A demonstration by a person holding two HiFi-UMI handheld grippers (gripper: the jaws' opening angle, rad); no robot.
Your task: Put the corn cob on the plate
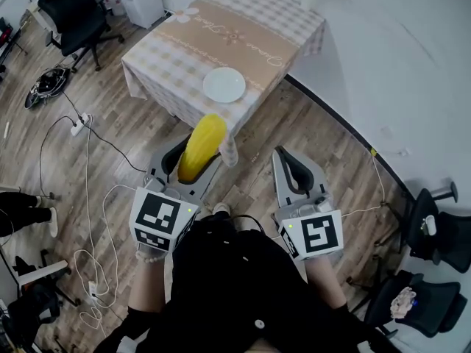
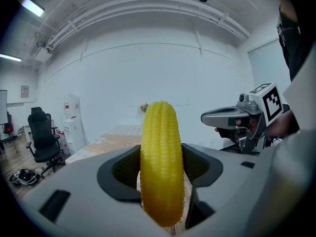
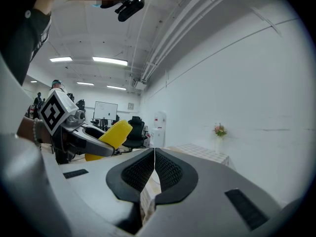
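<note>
A yellow corn cob (image 1: 200, 147) is clamped in my left gripper (image 1: 193, 162), which is shut on it, well short of the table. From the left gripper view the corn cob (image 2: 161, 159) stands upright between the jaws and sticks out past them. A white plate (image 1: 224, 84) lies empty near the front edge of the checked table (image 1: 221, 46). My right gripper (image 1: 292, 169) is held beside the left one over the floor; its jaws meet with nothing between them. The right gripper view also catches the corn cob (image 3: 109, 136) at the left.
The table (image 2: 111, 137) carries a tan runner and a small vase of flowers (image 3: 219, 130) at the far end. Black office chairs (image 1: 73, 13) stand at the left and at the lower right (image 1: 430, 271). Cables and a power strip (image 1: 79, 126) trail over the wooden floor.
</note>
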